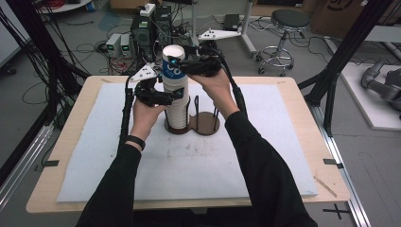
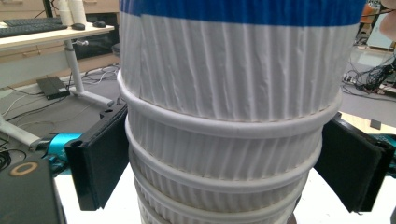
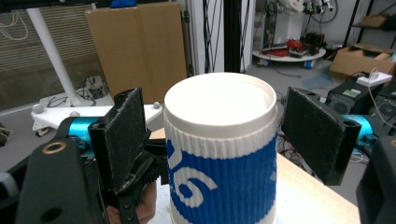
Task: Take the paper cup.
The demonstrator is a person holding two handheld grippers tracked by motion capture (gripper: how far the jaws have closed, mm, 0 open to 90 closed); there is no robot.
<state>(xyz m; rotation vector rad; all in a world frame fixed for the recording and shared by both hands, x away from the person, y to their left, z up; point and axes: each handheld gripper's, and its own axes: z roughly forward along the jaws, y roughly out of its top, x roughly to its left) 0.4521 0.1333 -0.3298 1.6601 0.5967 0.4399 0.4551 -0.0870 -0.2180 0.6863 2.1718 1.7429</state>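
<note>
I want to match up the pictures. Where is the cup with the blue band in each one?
High view: the blue-banded cup tops the stack of white ribbed cups, upper middle, with the right gripper at it.
Left gripper view: its blue band runs along the top edge, above the stacked rims.
Right gripper view: centre, open mouth up, between open jaws.
Shared landmark: the blue band.

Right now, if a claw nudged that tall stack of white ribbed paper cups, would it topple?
Probably: the tall stack of white ribbed paper cups rises high above its small brown base. Being paper, it likely weighs little, and a hard squeeze could dent it.
</note>
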